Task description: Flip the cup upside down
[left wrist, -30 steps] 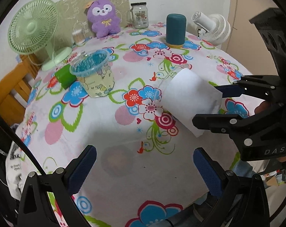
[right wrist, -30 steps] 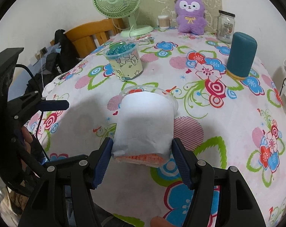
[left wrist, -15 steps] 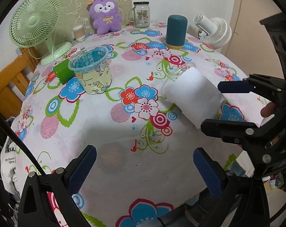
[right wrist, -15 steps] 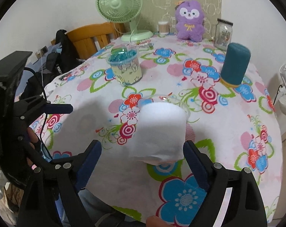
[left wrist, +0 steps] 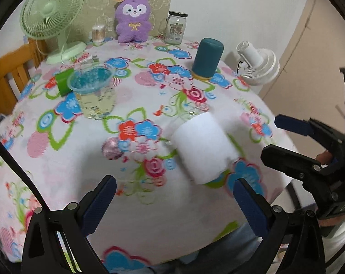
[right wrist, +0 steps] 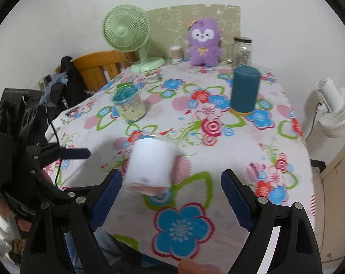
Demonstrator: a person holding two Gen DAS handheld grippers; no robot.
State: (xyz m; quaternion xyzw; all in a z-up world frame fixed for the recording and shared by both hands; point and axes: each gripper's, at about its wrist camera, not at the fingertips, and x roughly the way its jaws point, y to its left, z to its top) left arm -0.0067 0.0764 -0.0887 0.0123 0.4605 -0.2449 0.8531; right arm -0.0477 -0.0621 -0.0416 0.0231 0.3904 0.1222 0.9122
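Note:
The cup (left wrist: 203,147) is clear plastic with a white paper sleeve. It stands upside down on the flowered tablecloth (left wrist: 135,141), rim on the cloth and base up, near the table's front right. It also shows in the right wrist view (right wrist: 150,165). My right gripper (right wrist: 171,203) is open and empty, drawn back just short of the cup, and it shows at the right edge of the left wrist view (left wrist: 284,134). My left gripper (left wrist: 174,203) is open and empty, low at the table's front edge, left of the cup.
A clear tub with blue contents (left wrist: 92,91) and a green block (left wrist: 62,82) stand at the left. A teal cylinder (left wrist: 207,59), a glass jar (left wrist: 175,27), a purple plush (left wrist: 132,18) and a green fan (left wrist: 52,16) stand farther back. A white fan (left wrist: 258,66) stands off the right edge.
My right gripper opened, let go of the cup and pulled back toward me. The cup now stands on the cloth. The left gripper stayed open and shifted slightly.

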